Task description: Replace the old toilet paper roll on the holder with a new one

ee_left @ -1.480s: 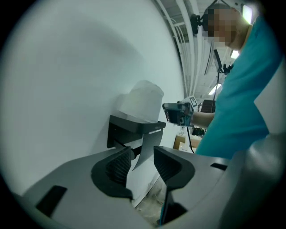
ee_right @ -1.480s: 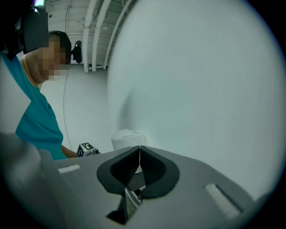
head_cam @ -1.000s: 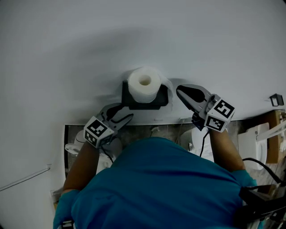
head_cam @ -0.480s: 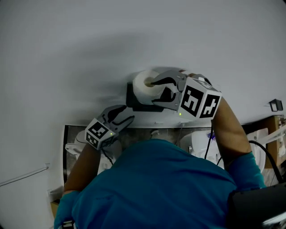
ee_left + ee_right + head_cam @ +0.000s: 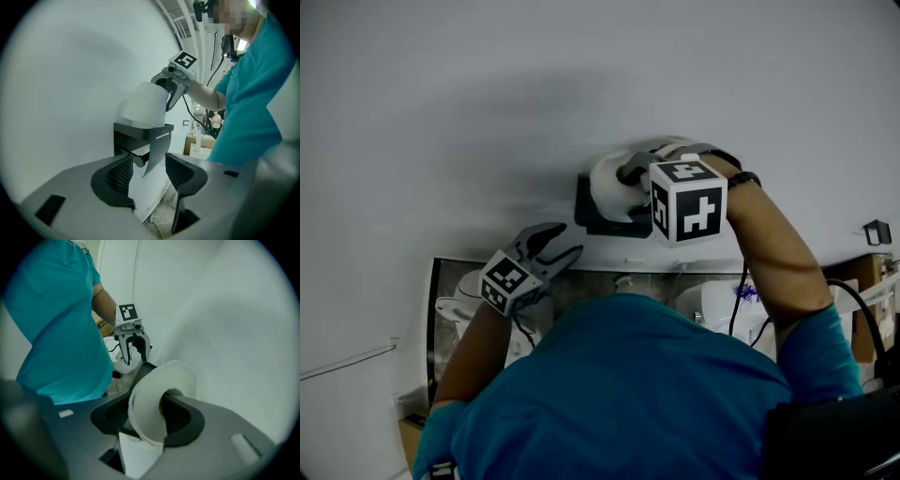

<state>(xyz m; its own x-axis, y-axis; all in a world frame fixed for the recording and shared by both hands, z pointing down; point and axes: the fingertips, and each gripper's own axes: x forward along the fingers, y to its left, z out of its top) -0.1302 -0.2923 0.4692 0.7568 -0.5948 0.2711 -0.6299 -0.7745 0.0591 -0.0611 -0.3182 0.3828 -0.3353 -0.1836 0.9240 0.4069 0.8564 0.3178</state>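
A white toilet paper roll [image 5: 607,184] stands upright on top of the black wall holder [image 5: 598,225]. My right gripper [image 5: 628,174] points down over the roll. Its jaws are opening: one jaw sits inside the core hole, the other outside, with the roll's wall [image 5: 149,405] between them. In the left gripper view the roll [image 5: 143,105] rests on the holder's shelf [image 5: 143,131], and a paper tail [image 5: 157,154] hangs below it. My left gripper [image 5: 561,240] is open and empty, lower left of the holder and aimed at it.
The holder is fixed to a plain white wall [image 5: 487,94]. White bathroom fixtures [image 5: 455,307] and cables lie below, behind the person's teal shirt [image 5: 628,394]. A cardboard box [image 5: 197,140] stands on the floor farther back.
My right gripper swung in from the holder's right side, rolled to point downward, and opened its jaws over the roll's top. The left gripper barely moved.
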